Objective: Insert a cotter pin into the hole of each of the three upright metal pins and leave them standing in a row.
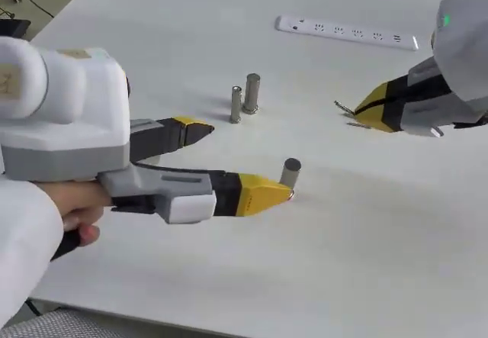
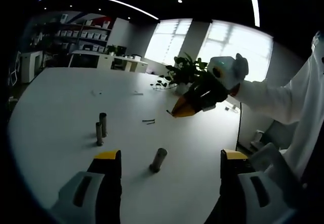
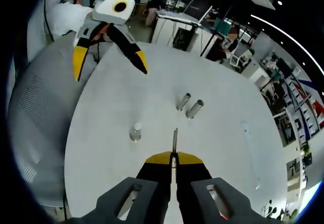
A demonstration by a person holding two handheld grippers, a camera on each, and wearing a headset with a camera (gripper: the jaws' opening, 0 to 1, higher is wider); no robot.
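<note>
white table point(image 1: 343, 262) in office point(image 3: 202, 11), l gripper point(image 1: 251, 161) spread, r gripper point(image 3: 173, 158) pinching cotter pin point(image 3: 175, 140)

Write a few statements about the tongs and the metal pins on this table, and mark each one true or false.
1. The yellow-tipped left tongs are open. True.
2. The yellow-tipped right tongs are empty. False: they are shut on a thin metal cotter pin.
3. All three grey metal cylinder pins stand bunched together. False: a pair of pins stands close together, and the third pin stands apart, near the left tongs.
4. A long white power strip lies on the white table. True.
</note>
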